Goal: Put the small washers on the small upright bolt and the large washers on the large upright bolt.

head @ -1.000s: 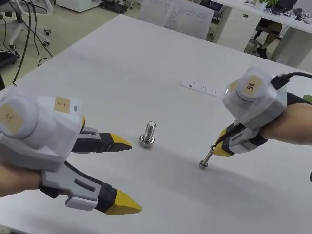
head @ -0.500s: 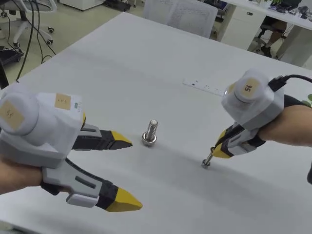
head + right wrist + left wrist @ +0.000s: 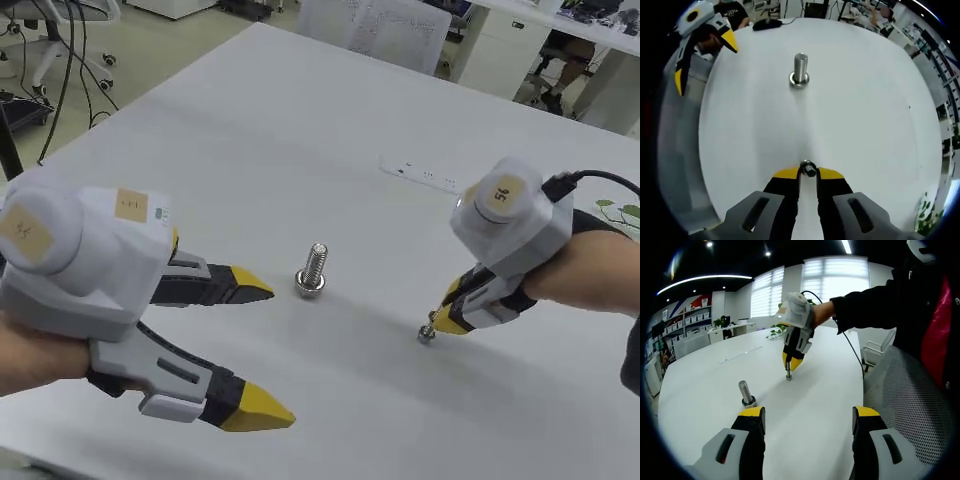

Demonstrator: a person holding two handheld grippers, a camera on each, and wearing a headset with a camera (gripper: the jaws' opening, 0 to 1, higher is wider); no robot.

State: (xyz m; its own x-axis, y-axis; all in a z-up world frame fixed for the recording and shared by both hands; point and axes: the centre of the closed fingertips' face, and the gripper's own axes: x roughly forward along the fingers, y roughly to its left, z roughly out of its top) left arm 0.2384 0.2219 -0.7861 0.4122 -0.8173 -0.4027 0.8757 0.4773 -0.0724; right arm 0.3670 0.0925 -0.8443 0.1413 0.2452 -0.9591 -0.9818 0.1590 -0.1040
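Resting on the table [image 3: 250, 130], the small bolt [image 3: 428, 330] is clamped between the jaws of the right gripper [image 3: 445, 318]; the large bolt [image 3: 312, 270] stands upright mid-table, well apart; nearer it, the left gripper [image 3: 262, 352] hovers, jaws spread wide, holding nothing.

light: bright, even, ceiling strips [image 3: 846, 246] and windows [image 3: 835, 275]; shadows: faint beside large bolt [image 3: 800, 70]; focus: sharp; edges: fisheye-bent
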